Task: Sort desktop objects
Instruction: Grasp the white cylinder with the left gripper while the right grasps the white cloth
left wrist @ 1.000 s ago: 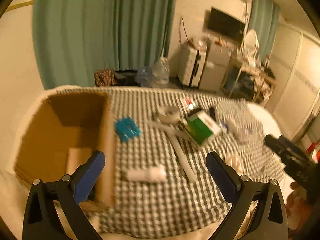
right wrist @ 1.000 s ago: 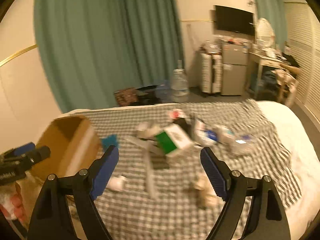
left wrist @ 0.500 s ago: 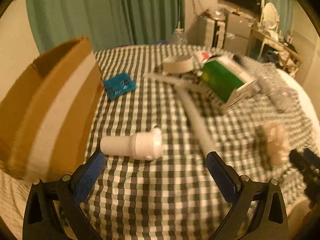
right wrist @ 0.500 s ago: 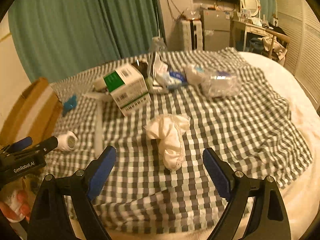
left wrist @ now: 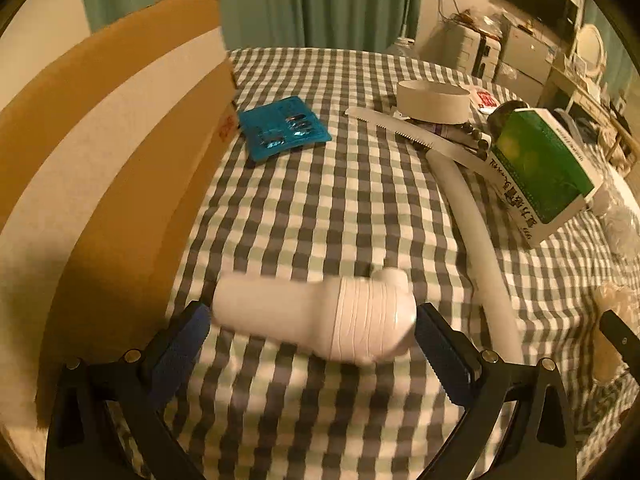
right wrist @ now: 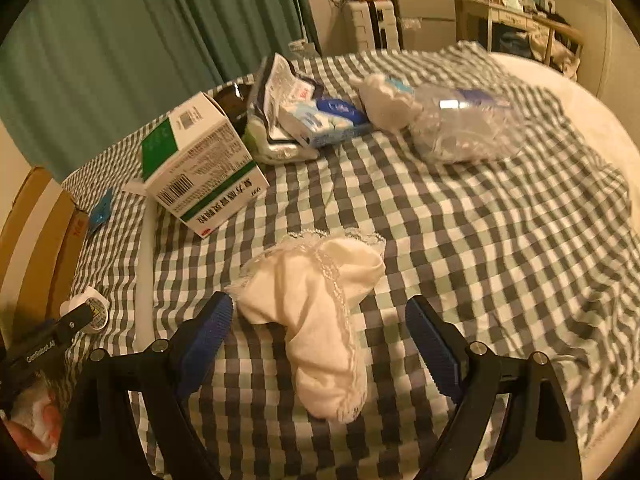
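Note:
A white plastic bottle lies on its side on the checked cloth. My left gripper is open, one pad near each end of the bottle. Close beside it on the left stands a tall cardboard box. In the right wrist view, a white lace-trimmed sock lies between the blue pads of my open right gripper. I cannot tell whether any pad touches the bottle or the sock.
Also on the cloth: a blue blister pack, a tape roll, a long white tube, a green and white carton, some packets and a crushed clear bottle. A hand holds the left gripper.
Both grippers have dropped toward the cloth and tipped further down. The bottle now lies between the left pads and the sock between the right pads. The jaw widths look unchanged.

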A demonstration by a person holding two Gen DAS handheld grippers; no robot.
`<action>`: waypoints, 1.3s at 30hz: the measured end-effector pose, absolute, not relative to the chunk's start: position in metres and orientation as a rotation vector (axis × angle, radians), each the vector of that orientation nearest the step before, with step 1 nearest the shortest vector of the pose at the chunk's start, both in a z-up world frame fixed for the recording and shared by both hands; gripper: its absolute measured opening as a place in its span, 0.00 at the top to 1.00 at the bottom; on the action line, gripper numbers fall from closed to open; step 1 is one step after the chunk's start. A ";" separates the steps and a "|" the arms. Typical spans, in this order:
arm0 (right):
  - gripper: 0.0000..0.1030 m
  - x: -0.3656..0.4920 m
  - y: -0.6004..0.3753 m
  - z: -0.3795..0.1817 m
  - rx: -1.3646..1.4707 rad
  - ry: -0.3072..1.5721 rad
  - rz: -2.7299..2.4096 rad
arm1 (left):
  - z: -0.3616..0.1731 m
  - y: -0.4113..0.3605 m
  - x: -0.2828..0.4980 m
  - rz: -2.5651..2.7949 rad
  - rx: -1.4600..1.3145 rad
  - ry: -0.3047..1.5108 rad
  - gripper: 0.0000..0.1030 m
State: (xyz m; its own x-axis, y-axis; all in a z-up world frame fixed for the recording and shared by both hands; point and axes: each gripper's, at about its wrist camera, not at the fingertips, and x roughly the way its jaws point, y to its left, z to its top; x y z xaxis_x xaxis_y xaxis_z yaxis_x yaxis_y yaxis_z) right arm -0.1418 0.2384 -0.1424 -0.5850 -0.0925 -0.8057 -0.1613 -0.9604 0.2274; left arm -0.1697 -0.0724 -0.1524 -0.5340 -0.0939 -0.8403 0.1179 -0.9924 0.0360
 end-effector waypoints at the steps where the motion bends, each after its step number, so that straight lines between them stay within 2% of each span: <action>1: 0.14 -0.142 0.239 -0.143 -1.419 0.447 2.729 | -0.155 -0.071 -0.173 -2.656 1.455 0.011 0.00; 5: 0.14 -0.140 0.241 -0.138 -1.396 0.488 2.761 | -0.163 -0.061 -0.183 -2.671 1.458 -0.164 0.00; 10: 0.16 -0.138 0.236 -0.138 -1.414 0.455 2.762 | -0.162 -0.063 -0.187 -2.712 1.431 -0.170 0.00; 12: 0.19 -0.140 0.235 -0.141 -1.435 0.440 2.750 | -0.161 -0.063 -0.188 -2.722 1.426 -0.181 0.00; 14: 0.29 -0.142 0.235 -0.144 -1.456 0.429 2.735 | -0.162 -0.063 -0.191 -2.722 1.423 -0.200 0.00; 15: 0.31 -0.142 0.235 -0.144 -1.463 0.427 2.730 | -0.163 -0.062 -0.194 -2.720 1.428 -0.216 0.00; 19: 0.32 -0.141 0.236 -0.142 -1.464 0.451 2.728 | -0.165 -0.060 -0.202 -2.760 1.378 -0.259 0.00; 24: 0.33 -0.144 0.237 -0.142 -1.464 0.463 2.736 | -0.163 -0.061 -0.202 -2.789 1.373 -0.211 0.00; 26: 0.50 -0.146 0.236 -0.141 -1.460 0.446 2.741 | -0.162 -0.059 -0.199 -2.805 1.377 -0.210 0.00; 27: 0.55 -0.146 0.236 -0.141 -1.458 0.442 2.741 | -0.161 -0.058 -0.197 -2.811 1.379 -0.214 0.00; 29: 0.74 -0.147 0.237 -0.140 -1.440 0.466 2.747 | -0.159 -0.052 -0.193 -2.838 1.399 -0.227 0.00; 30: 0.76 -0.146 0.239 -0.139 -1.430 0.498 2.753 | -0.157 -0.048 -0.190 -2.857 1.407 -0.235 0.01; 31: 0.76 -0.147 0.240 -0.139 -1.427 0.510 2.754 | -0.153 -0.042 -0.184 -2.893 1.393 -0.268 0.12; 32: 0.77 -0.147 0.240 -0.139 -1.425 0.511 2.753 | -0.148 -0.036 -0.179 -2.922 1.383 -0.309 0.16; 35: 0.77 -0.148 0.240 -0.138 -1.418 0.516 2.753 | -0.144 -0.028 -0.172 -2.992 1.428 -0.296 0.17; 39: 0.77 -0.149 0.239 -0.139 -1.436 0.531 2.752 | -0.152 -0.021 -0.173 -2.923 1.453 -0.408 0.17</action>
State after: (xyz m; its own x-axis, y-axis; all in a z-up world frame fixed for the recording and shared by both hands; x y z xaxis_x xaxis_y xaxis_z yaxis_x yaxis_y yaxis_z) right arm -0.1486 0.2391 -0.1393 -0.5840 -0.1605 -0.7957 -0.1472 -0.9430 0.2983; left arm -0.1727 -0.0208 -0.1525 -0.6012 0.0222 -0.7988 -0.2401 -0.9585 0.1540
